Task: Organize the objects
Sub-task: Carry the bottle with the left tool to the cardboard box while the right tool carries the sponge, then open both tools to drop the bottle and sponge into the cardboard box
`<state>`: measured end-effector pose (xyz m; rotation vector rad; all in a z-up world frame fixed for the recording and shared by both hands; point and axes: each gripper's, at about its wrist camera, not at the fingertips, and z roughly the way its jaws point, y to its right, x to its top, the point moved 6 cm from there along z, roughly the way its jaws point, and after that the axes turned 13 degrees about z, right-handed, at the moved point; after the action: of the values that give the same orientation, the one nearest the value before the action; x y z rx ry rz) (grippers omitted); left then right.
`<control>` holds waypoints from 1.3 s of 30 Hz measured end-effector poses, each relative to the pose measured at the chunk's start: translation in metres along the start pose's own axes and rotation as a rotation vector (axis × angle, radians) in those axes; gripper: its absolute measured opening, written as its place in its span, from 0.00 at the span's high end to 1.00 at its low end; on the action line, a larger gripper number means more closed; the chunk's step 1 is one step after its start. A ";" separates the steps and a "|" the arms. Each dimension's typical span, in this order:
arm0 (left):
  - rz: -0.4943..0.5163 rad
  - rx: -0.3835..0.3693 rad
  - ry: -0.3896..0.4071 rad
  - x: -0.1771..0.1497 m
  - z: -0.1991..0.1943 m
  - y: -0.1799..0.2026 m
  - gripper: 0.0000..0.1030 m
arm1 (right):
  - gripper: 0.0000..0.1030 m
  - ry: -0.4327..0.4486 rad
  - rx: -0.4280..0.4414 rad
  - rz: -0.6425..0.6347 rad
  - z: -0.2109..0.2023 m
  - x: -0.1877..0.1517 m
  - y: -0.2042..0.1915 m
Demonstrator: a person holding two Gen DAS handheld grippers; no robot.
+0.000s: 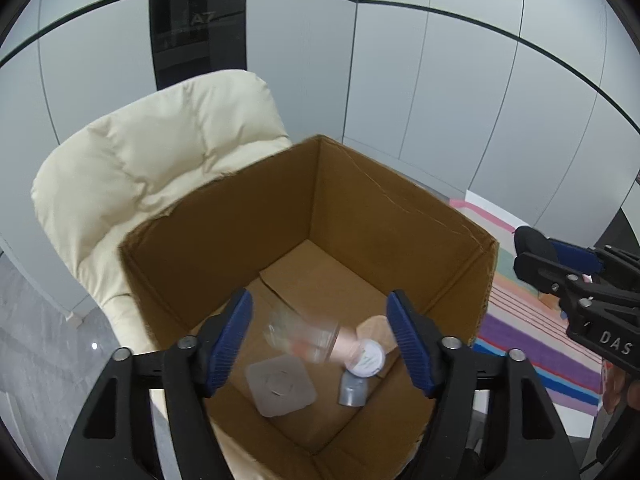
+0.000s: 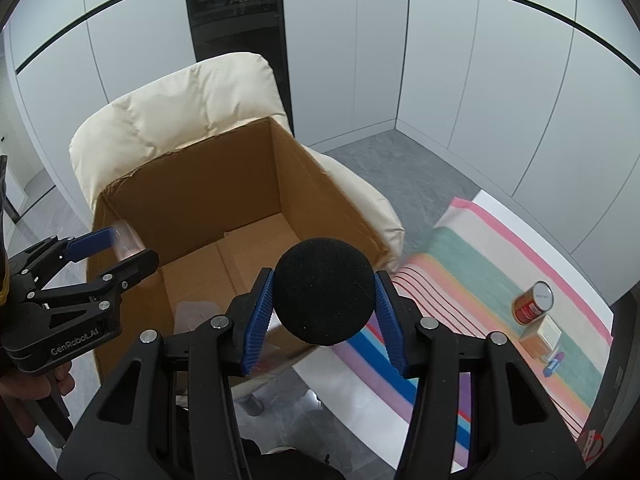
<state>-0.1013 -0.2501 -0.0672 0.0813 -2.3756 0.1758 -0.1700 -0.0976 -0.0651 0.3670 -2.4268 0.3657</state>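
**A:** Nearest thing in the right wrist view is the right tongs [image 2: 324, 316], clenched on a black round foam ball [image 2: 324, 290], blue ribbed pads pressing both its sides. They're hanging just past the near corner of the big open brown cardboard box [image 2: 192, 184].

**B:** And the left tongs [image 1: 320, 340]? In their own view the jaws stand released, well apart, over the box. There's a clear plastic cup [image 1: 302, 334] between the pads, but it's blurred and neither pad seems to touch it. Can't tell if it's midair or lying on the bottom.

**A:** Same read here. Going by size: the cream padded armchair [image 1: 152, 160] is the biggest thing, and the box sits on its seat. Then the striped pastel cloth [image 2: 472, 280] on the white desk [image 2: 504, 204] to the right of the chair.

**B:** Inside the box, on the bottom: a flat translucent square lid [image 1: 280, 386], a pinkish jar with a white round cap [image 1: 362, 354] lying on its side, a small grey plastic piece [image 1: 353, 390] just below that, and a tan round disc [image 1: 374, 330] behind the jar.

**A:** On the cloth, well apart from the box: a red tin can with a silver top [image 2: 534, 302], a small tan box with a white label [image 2: 542, 336] just beside it, and a little blue and purple thing [image 2: 554, 362] I can't identify.
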 end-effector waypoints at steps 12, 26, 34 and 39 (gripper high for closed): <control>-0.150 0.067 0.012 -0.016 -0.019 -0.067 0.00 | 0.50 -0.010 0.039 -0.058 0.011 -0.001 -0.047; -0.206 0.124 -0.005 -0.038 -0.032 -0.111 0.00 | 0.49 -0.029 0.076 -0.119 0.024 -0.008 -0.095; -0.196 0.121 -0.004 -0.036 -0.032 -0.106 0.00 | 0.14 0.032 0.041 -0.135 0.016 -0.002 -0.095; -0.185 0.114 -0.002 -0.031 -0.028 -0.099 0.00 | 0.01 0.041 0.030 -0.105 0.014 0.002 -0.085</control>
<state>-0.0488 -0.3431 -0.0583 0.3546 -2.3435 0.2221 -0.1501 -0.1808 -0.0602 0.4934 -2.3538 0.3598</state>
